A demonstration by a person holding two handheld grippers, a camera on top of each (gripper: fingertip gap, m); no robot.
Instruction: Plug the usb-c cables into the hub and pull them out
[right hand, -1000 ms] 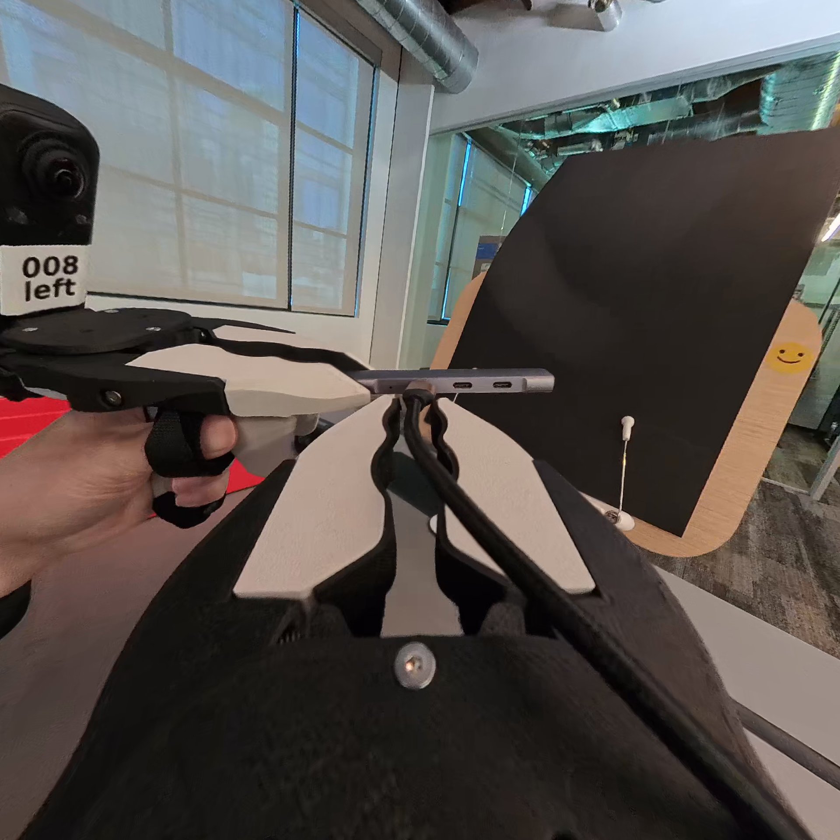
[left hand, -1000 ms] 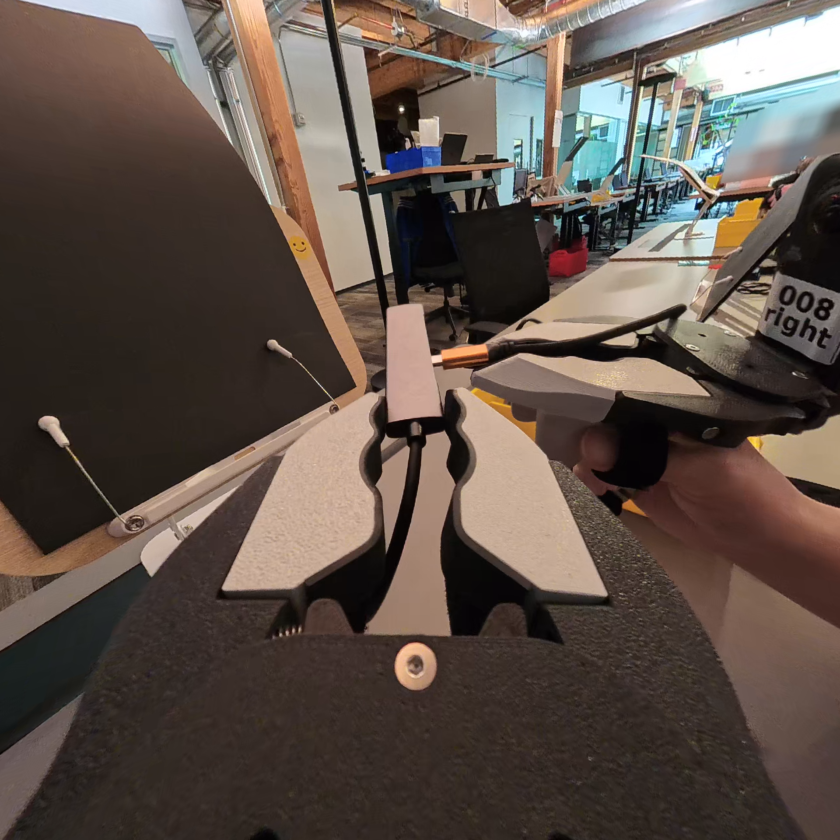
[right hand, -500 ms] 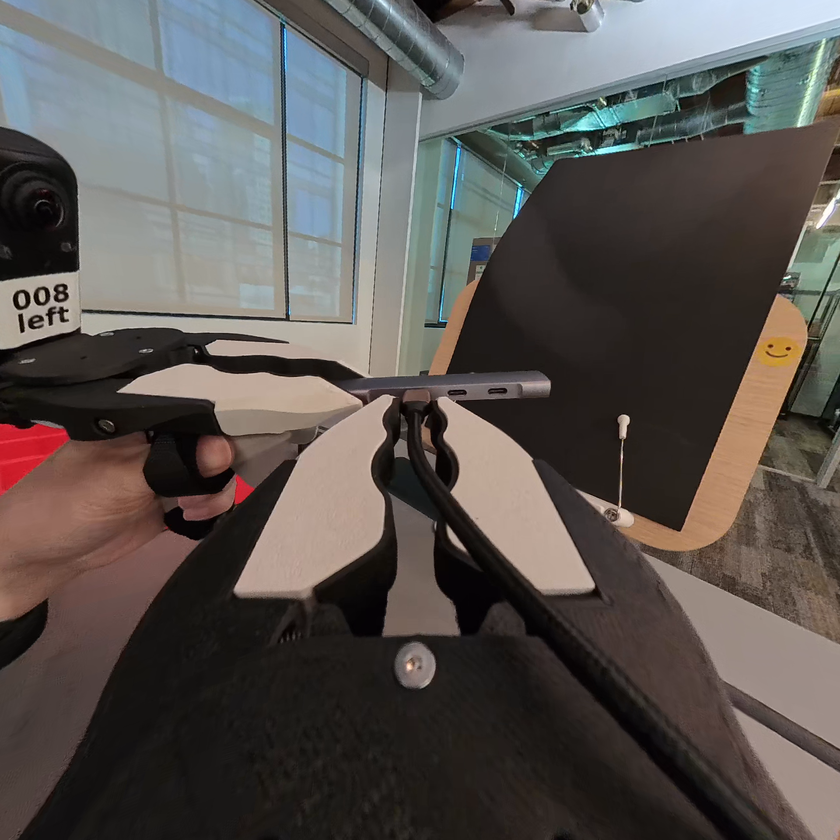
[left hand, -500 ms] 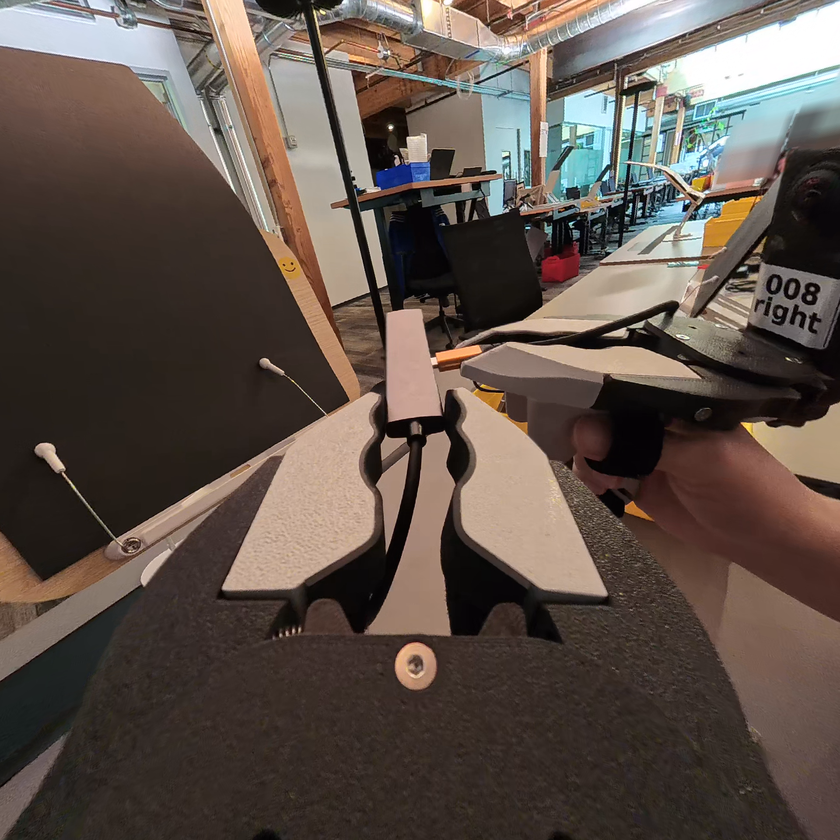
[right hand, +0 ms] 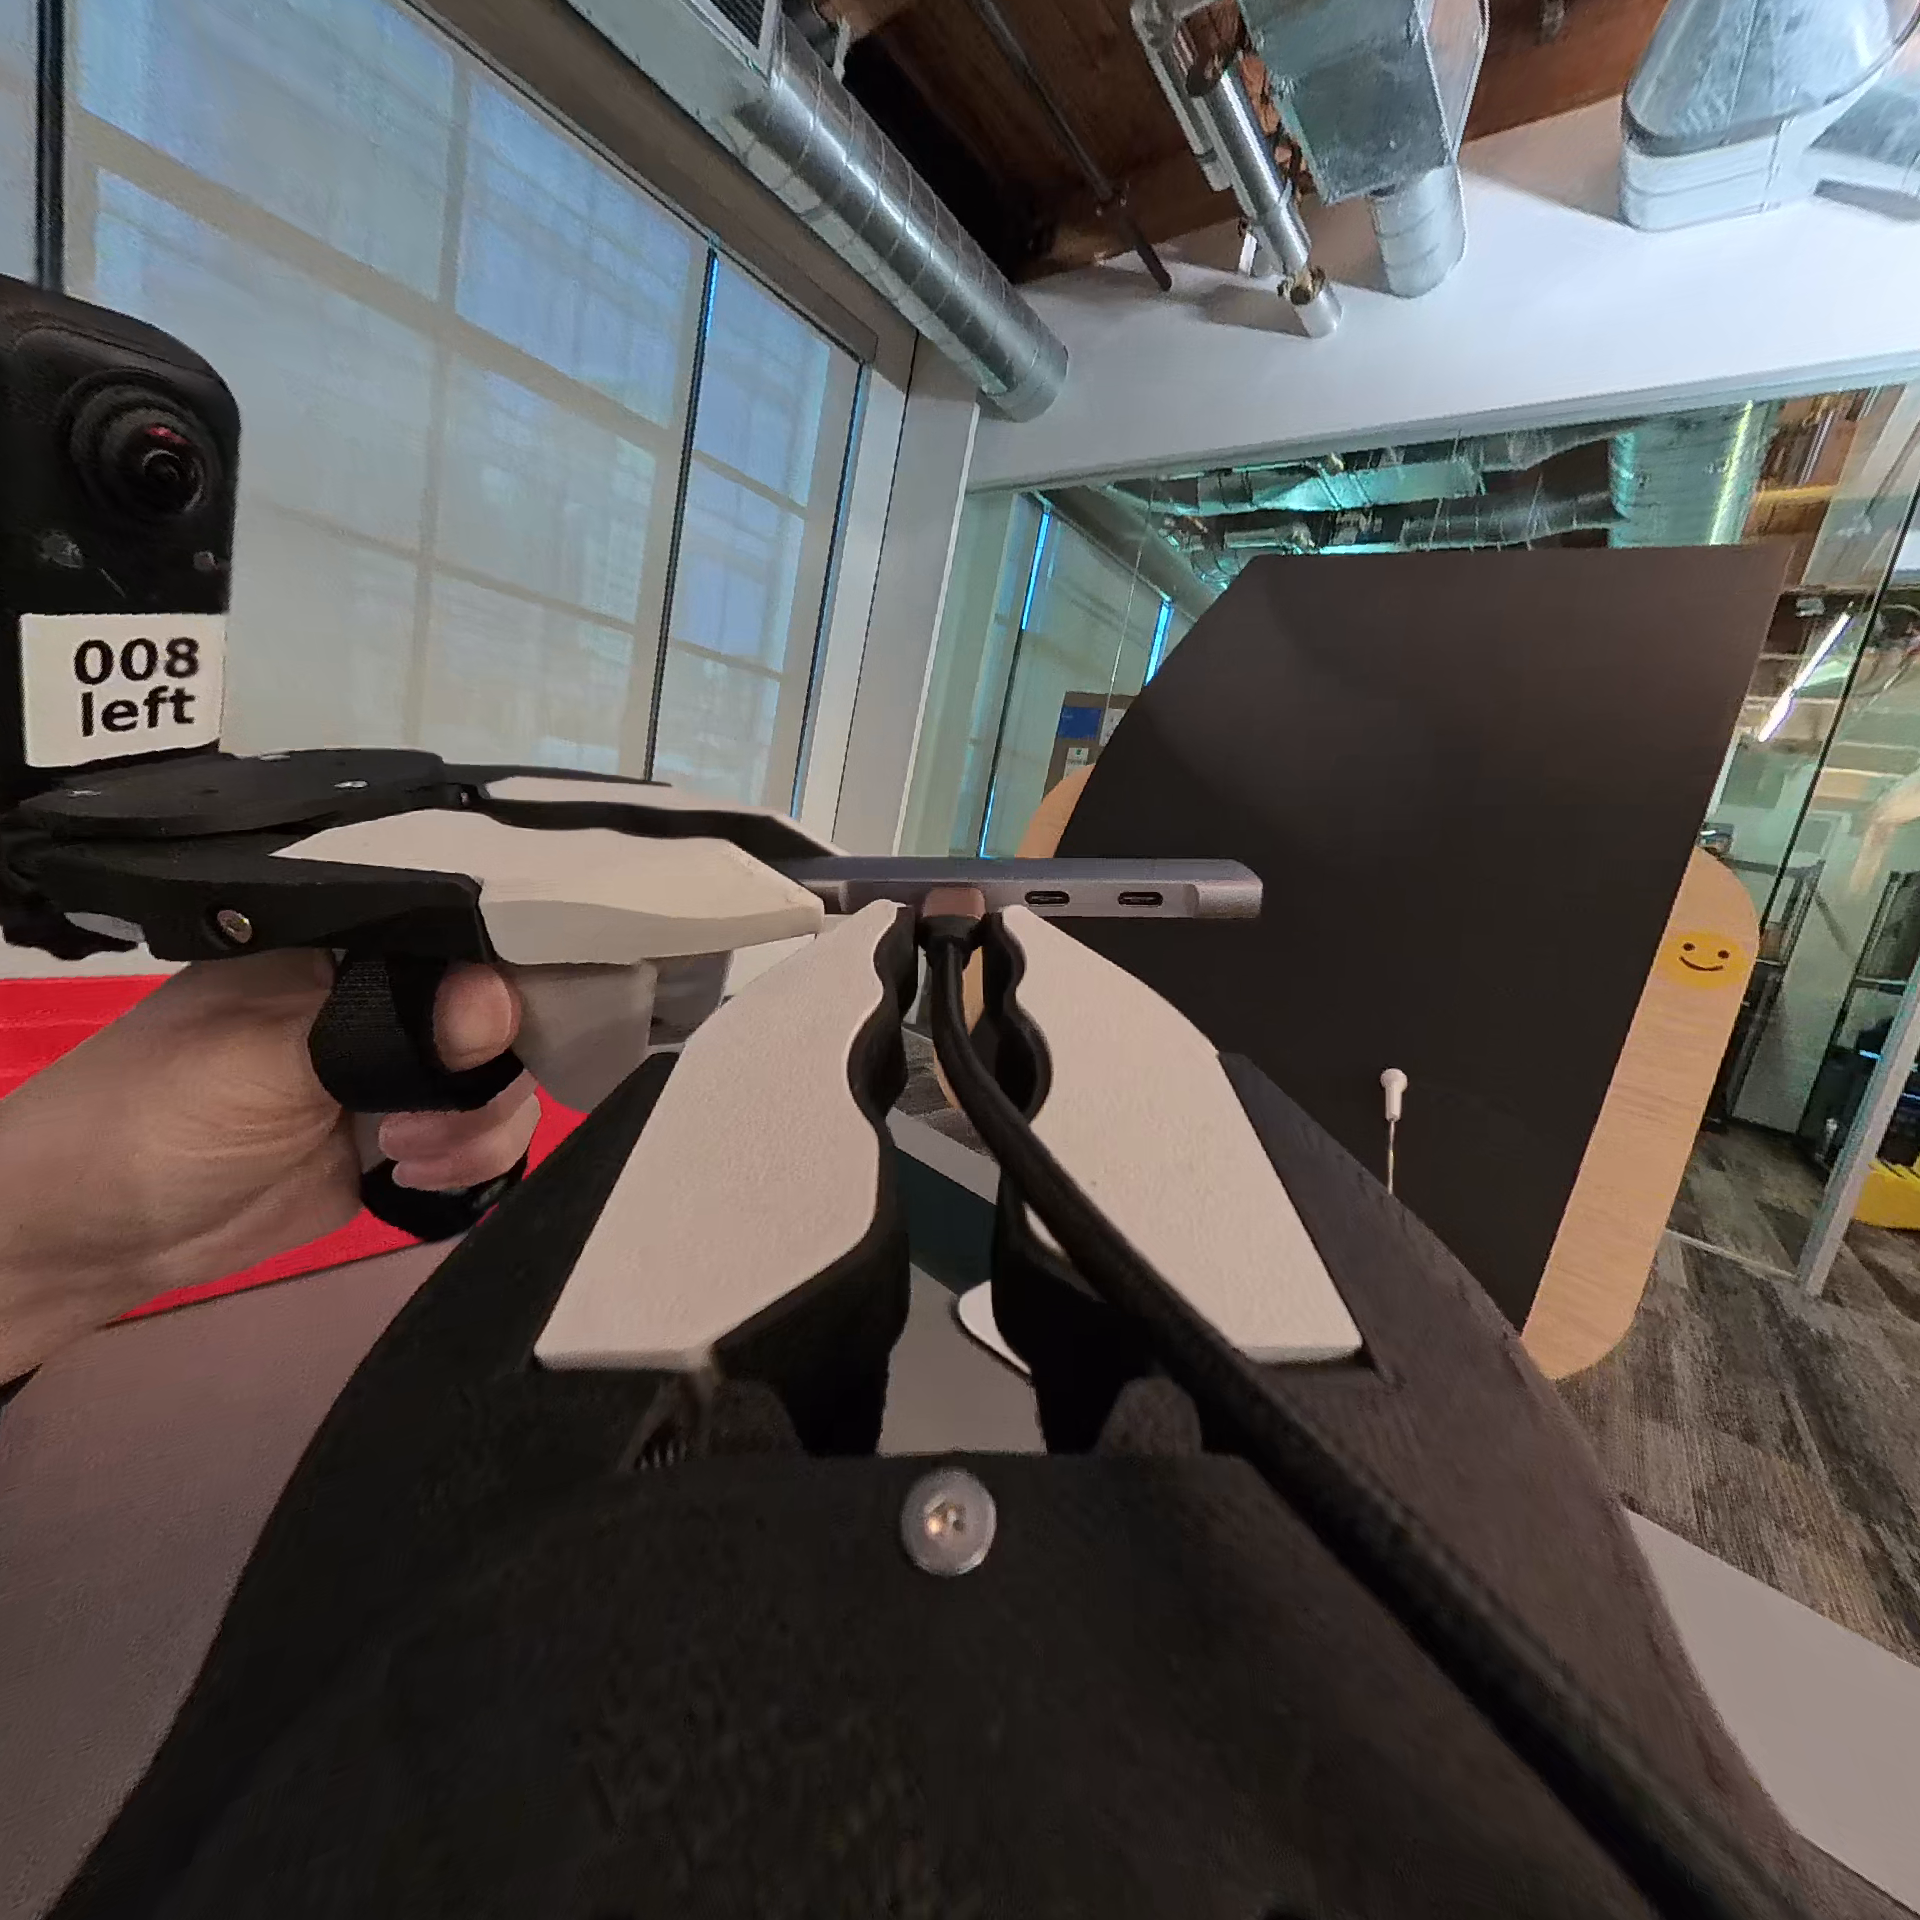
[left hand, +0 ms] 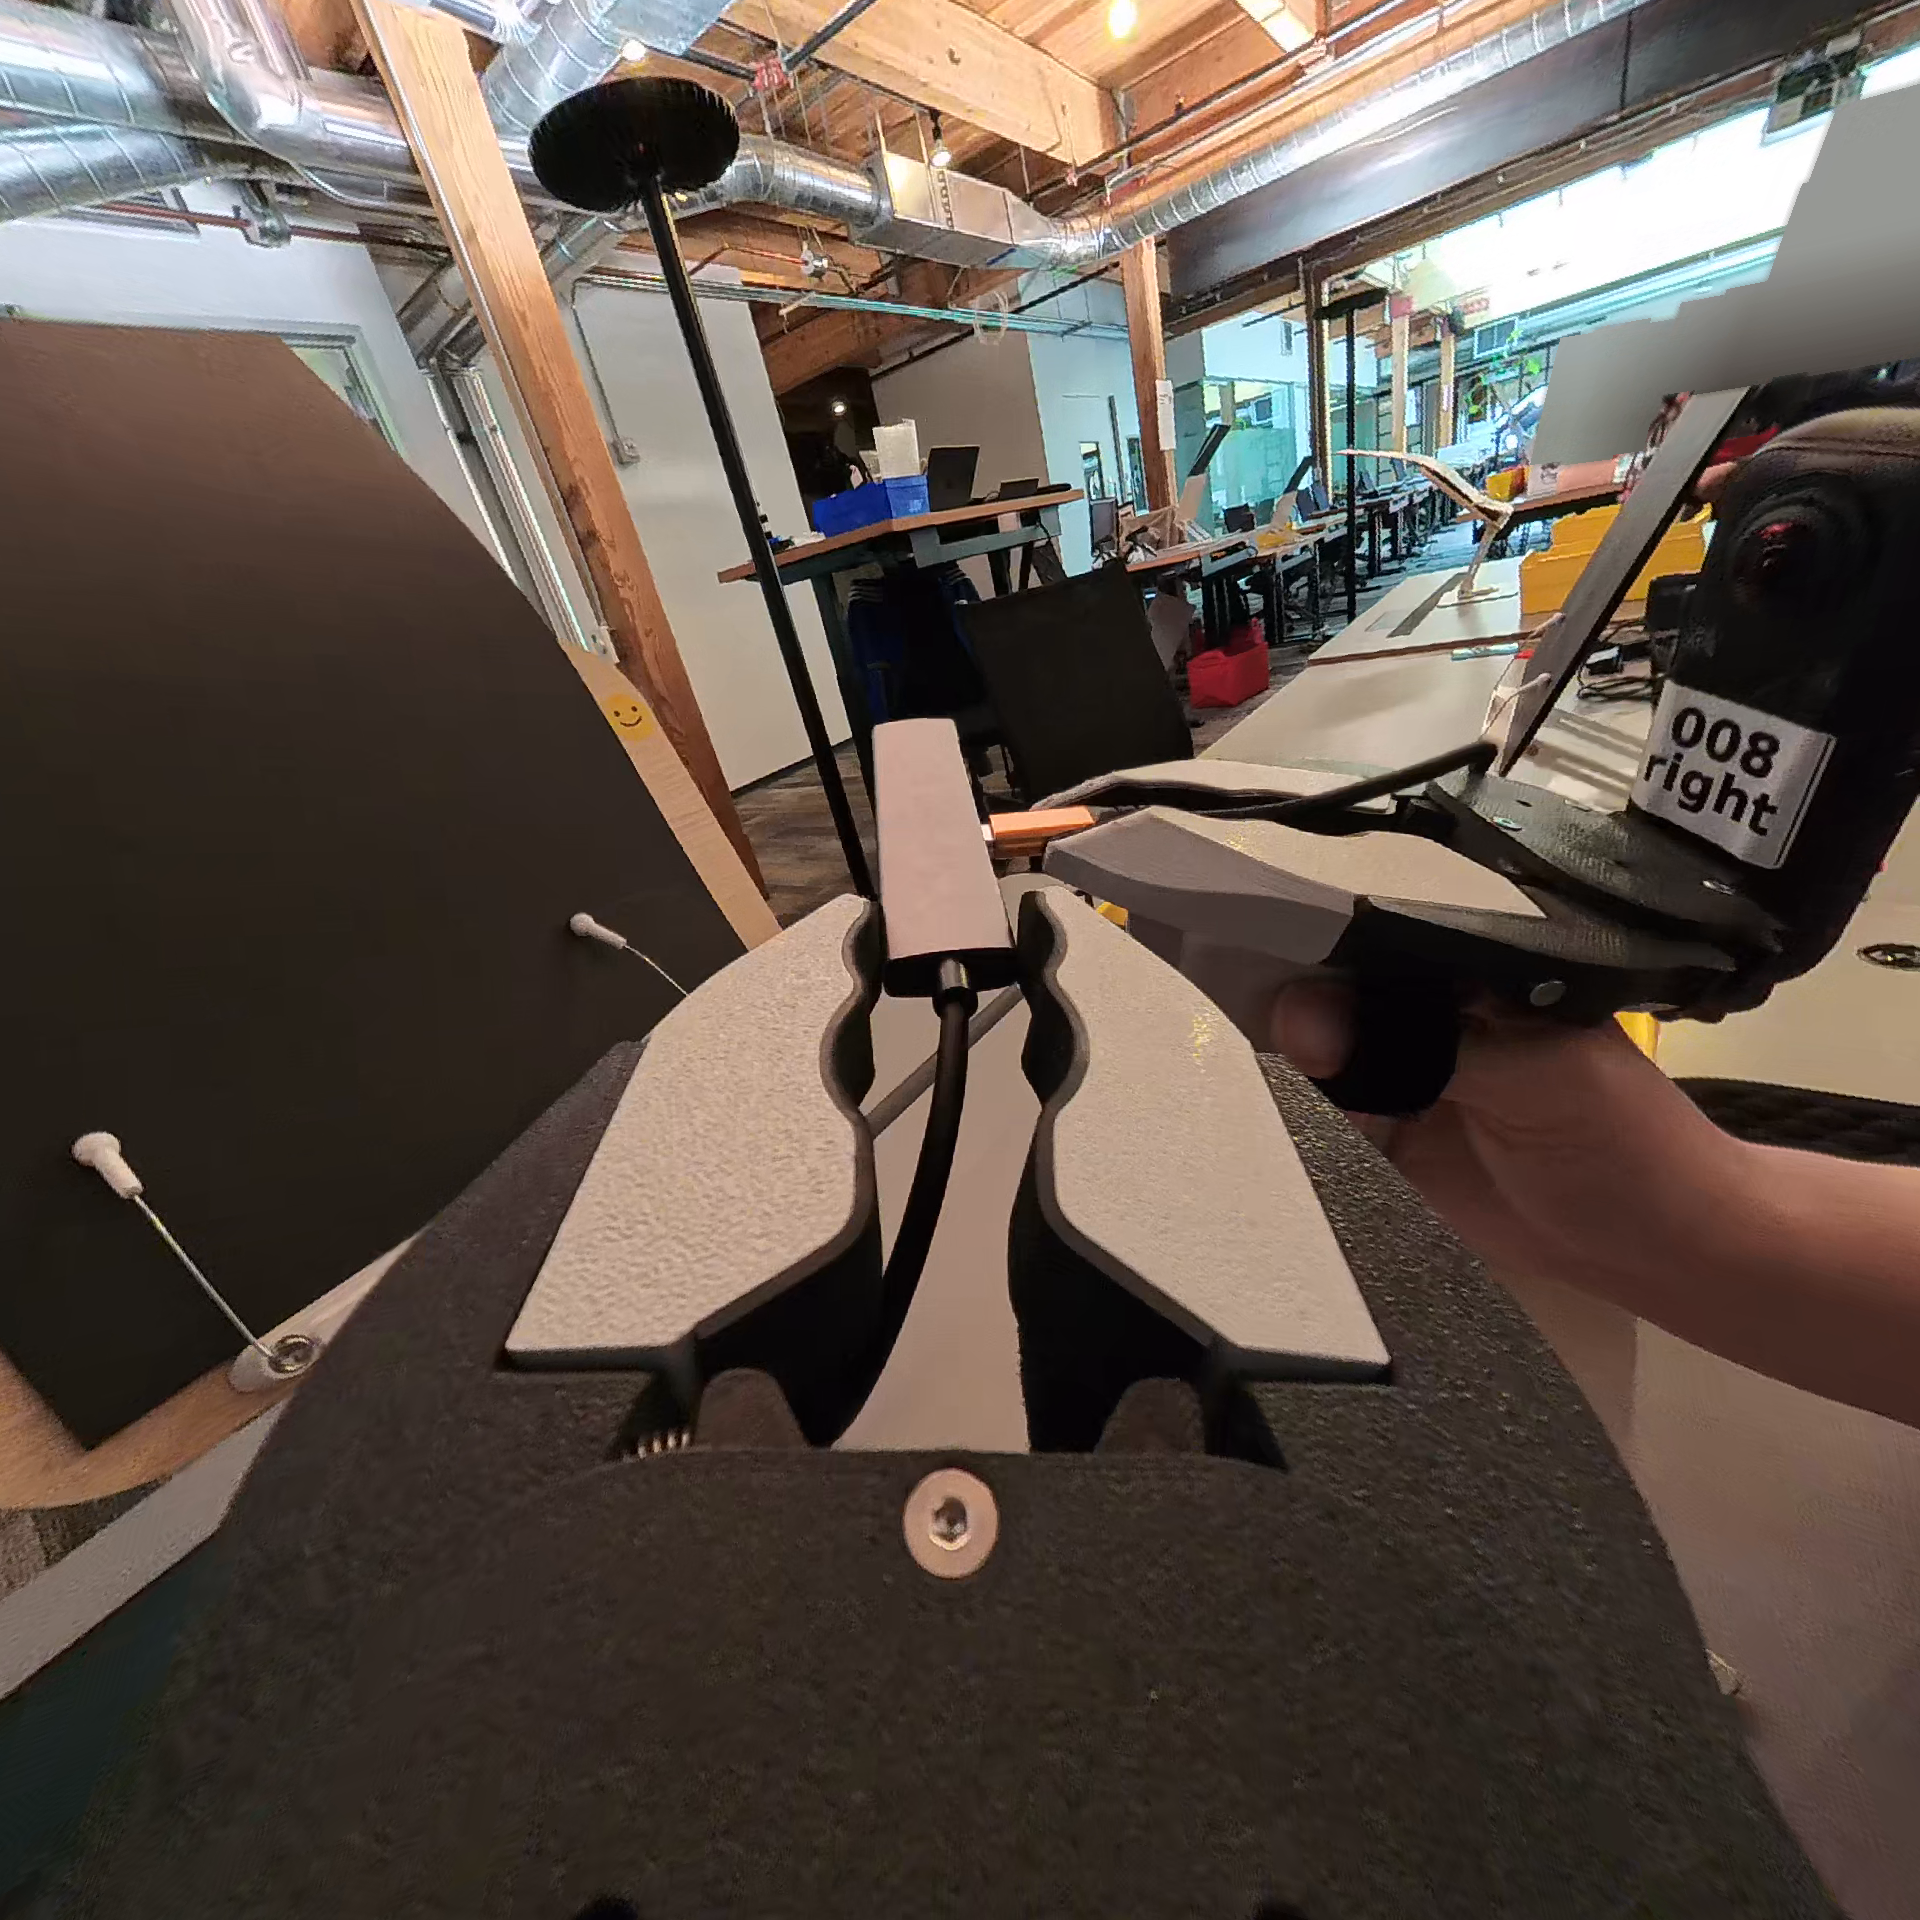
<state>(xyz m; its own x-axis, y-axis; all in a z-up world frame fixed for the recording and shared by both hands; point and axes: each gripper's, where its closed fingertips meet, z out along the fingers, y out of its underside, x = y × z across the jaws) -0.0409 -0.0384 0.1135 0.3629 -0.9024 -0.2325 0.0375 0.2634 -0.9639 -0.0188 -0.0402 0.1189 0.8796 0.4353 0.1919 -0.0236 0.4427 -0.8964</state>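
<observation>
My left gripper (left hand: 943,935) is shut on the near end of a grey USB-C hub (left hand: 930,821), held in the air and pointing away. The hub's own black cable (left hand: 930,1132) runs back between my fingers. My right gripper (right hand: 951,920) is shut on a copper-coloured USB-C plug (right hand: 951,902) whose tip sits in a port on the side of the hub (right hand: 1195,891). Its black cable (right hand: 1049,1153) trails back over the right finger. Two free ports (right hand: 1093,899) show beside the plug. The plug (left hand: 1034,828) also shows in the left wrist view, against the hub's right side.
A black board with a wooden edge and a yellow smiley sticker (left hand: 260,831) leans close on the left, with white pegs (left hand: 104,1155) on wires. A black pole (left hand: 748,520) stands behind the hub. A person's hands hold both grippers. A red mat (right hand: 83,1018) lies below the left gripper. Only a small space, under 4 cm, lies between the two pairs of fingers.
Both grippers have tilted upward together, showing more ceiling. The plug has closed in on the hub's side; its silver tip no longer shows. Both grips are unchanged.
</observation>
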